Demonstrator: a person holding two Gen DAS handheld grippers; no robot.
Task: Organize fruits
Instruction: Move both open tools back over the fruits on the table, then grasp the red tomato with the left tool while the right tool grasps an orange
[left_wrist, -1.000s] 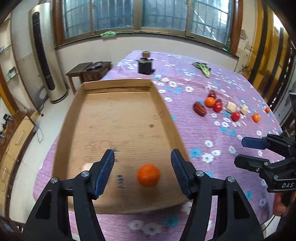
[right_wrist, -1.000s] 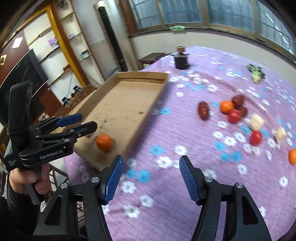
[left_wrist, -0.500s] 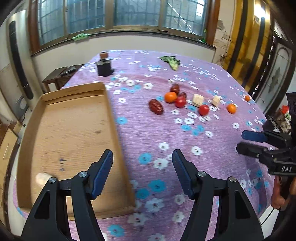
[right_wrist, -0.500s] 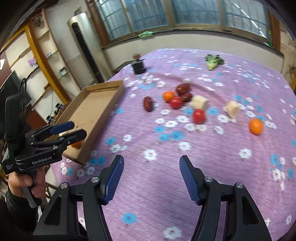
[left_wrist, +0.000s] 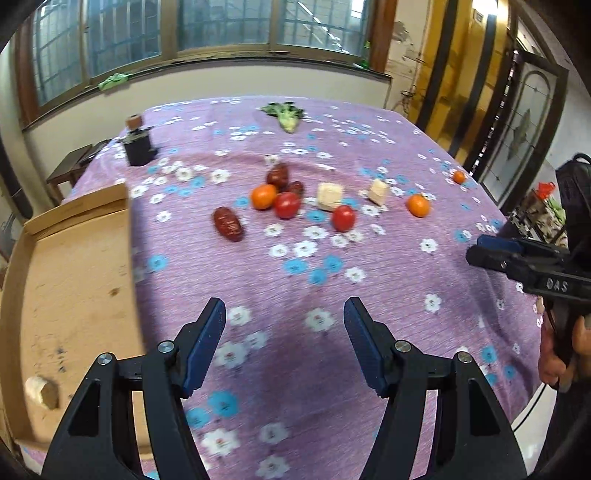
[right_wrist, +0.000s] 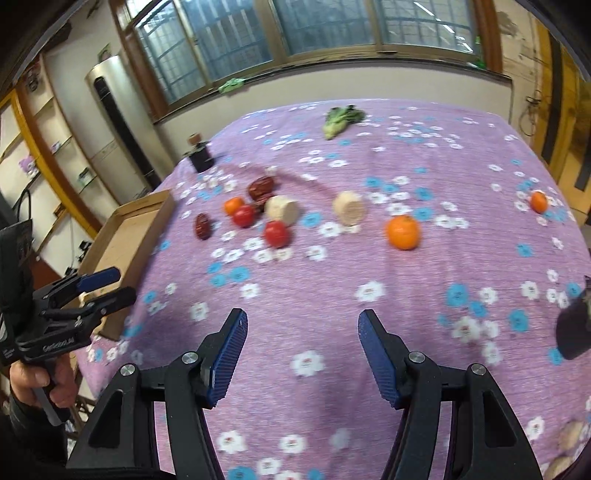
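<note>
Fruits lie in a cluster on the purple flowered tablecloth (left_wrist: 295, 280): an orange (left_wrist: 263, 196), two red tomatoes (left_wrist: 286, 205) (left_wrist: 343, 218), dark red dates (left_wrist: 228, 224) (left_wrist: 277, 174), two pale chunks (left_wrist: 329, 196) (left_wrist: 378, 191), and further oranges (left_wrist: 418, 205) (left_wrist: 458, 177). The cardboard tray (left_wrist: 74, 280) is at the left with a pale chunk (left_wrist: 41, 390) in it. My left gripper (left_wrist: 284, 343) is open and empty above the cloth, right of the tray. My right gripper (right_wrist: 301, 350) is open and empty; the nearest orange (right_wrist: 402, 232) lies ahead of it.
A black holder with a cork top (left_wrist: 138, 146) stands at the far left of the table. A green leafy vegetable (left_wrist: 286, 114) lies at the far edge. A dark object (right_wrist: 574, 332) sits at the right edge in the right wrist view. Shelves line the left wall.
Both grippers have swung right, away from the tray and toward the fruit cluster. The orange in the tray is out of the left wrist view. Both stay open.
</note>
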